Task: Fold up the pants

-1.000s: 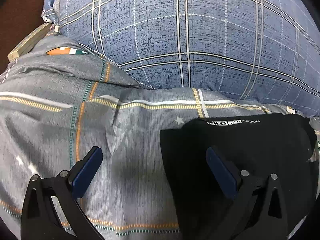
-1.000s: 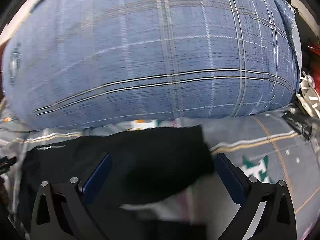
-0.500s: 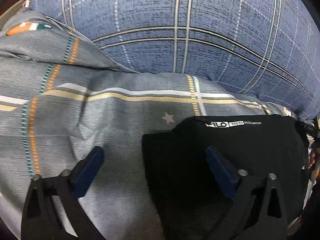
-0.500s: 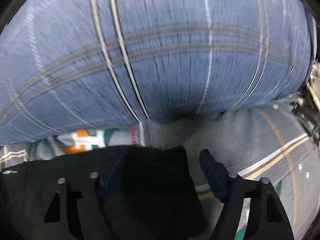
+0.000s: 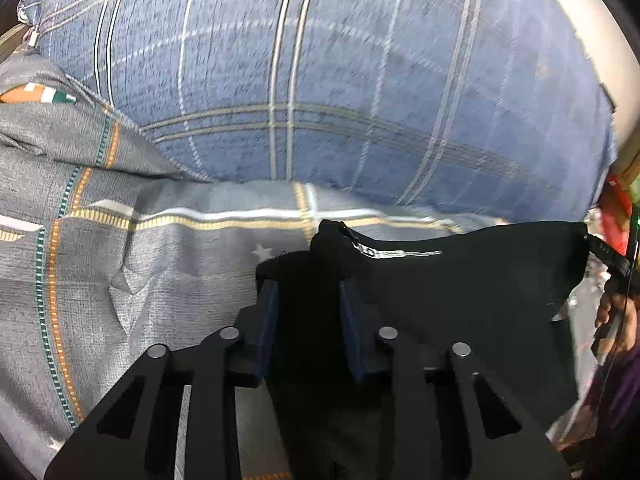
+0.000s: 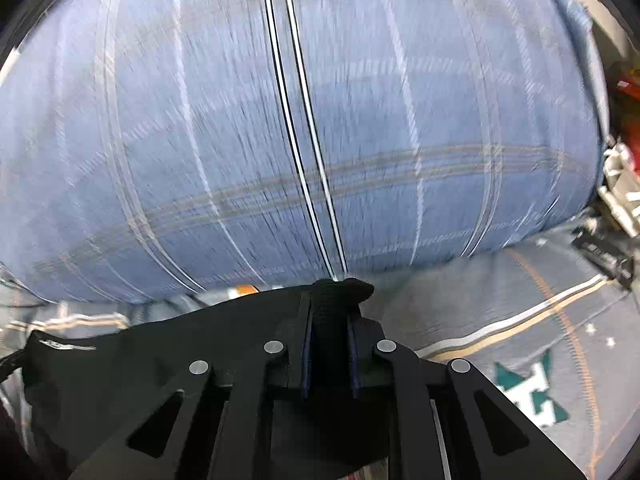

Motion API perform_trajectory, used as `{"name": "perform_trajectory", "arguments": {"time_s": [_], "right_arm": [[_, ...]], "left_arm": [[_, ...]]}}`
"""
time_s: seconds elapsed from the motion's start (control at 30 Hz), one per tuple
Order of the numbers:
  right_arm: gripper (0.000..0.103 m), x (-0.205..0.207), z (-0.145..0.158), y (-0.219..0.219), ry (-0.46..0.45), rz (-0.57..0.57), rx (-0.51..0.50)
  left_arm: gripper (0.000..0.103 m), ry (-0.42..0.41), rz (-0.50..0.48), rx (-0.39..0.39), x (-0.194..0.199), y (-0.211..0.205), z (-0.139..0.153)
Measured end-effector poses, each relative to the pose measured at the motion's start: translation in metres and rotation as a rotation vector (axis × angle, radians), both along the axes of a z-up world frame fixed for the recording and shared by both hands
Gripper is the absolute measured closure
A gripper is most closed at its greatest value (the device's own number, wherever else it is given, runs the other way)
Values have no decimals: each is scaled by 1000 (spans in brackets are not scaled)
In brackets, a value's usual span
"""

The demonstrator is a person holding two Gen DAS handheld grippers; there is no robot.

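Pants [image 5: 460,288] stretch between each hand-held gripper, left [image 5: 308,304] and right [image 6: 329,322], both clamped on black cloth.

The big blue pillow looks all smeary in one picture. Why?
Right wrist view: the blue pillow is streaked by motion blur, while the right hand-held gripper on the black pants stays sharp. Left wrist view: the pillow is only slightly soft; the fisheye lens bulges it round.

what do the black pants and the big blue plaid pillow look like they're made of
Black pants: matte, soft knit or woven cloth, probably cotton or a synthetic blend; they sag and bunch limply between both grippers. Blue plaid pillow: woven cover with a heathered, brushed look, likely cotton or a blend; its fine thread texture shows.
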State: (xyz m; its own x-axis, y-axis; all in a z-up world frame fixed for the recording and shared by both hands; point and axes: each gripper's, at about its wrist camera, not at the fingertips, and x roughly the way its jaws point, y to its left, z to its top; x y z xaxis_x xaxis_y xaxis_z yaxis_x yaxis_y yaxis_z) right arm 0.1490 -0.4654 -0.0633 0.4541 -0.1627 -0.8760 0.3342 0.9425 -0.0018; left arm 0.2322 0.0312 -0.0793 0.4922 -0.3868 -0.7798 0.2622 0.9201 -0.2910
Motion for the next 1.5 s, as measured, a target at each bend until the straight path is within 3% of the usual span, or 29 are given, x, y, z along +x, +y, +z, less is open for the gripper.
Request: {"name": "perform_trajectory", "arguments": {"time_s": [0.07,0.2,0.33,0.43,0.53,0.57,0.6,0.67,0.77,1.07,1.27,1.33,1.37,1.5], "right_arm": [[90,-12,21,2,-45,2,-10],[90,-43,51,1,-130,3,34],[90,-75,46,10,-116,4,60],[90,-94,40,11,-113,-1,86],[90,-105,33,12,-103,-6,92],[90,-108,32,13,-105,-11,95],[90,-110,30,13,-108,-18,102],[90,-111,26,15,-117,-32,114],[90,-110,17,18,-139,-53,141],[89,-107,-15,33,-200,-62,229],[89,-104,-15,46,-190,-6,194],[89,-104,-16,48,-190,2,192],[89,-105,-16,48,-189,0,193],[89,-108,-13,41,-205,-28,203]], "left_arm": [[98,-34,-13,-27,-8,3,14],[98,-68,-67,-99,-29,12,35],[98,-88,-104,-36,-52,6,43],[96,-53,-37,24,-40,23,24],[77,73,85,-26,-17,56,5],[65,105,105,-47,-14,62,2],[58,136,129,-77,-9,69,-2],[52,148,157,-102,-3,72,-4],[32,172,137,-107,3,62,-5],[31,281,167,-59,27,38,-50],[32,225,84,-87,24,13,-49],[40,185,69,-44,25,6,-50],[57,170,60,-30,24,5,-50],[69,147,46,-115,20,13,-46]]}}
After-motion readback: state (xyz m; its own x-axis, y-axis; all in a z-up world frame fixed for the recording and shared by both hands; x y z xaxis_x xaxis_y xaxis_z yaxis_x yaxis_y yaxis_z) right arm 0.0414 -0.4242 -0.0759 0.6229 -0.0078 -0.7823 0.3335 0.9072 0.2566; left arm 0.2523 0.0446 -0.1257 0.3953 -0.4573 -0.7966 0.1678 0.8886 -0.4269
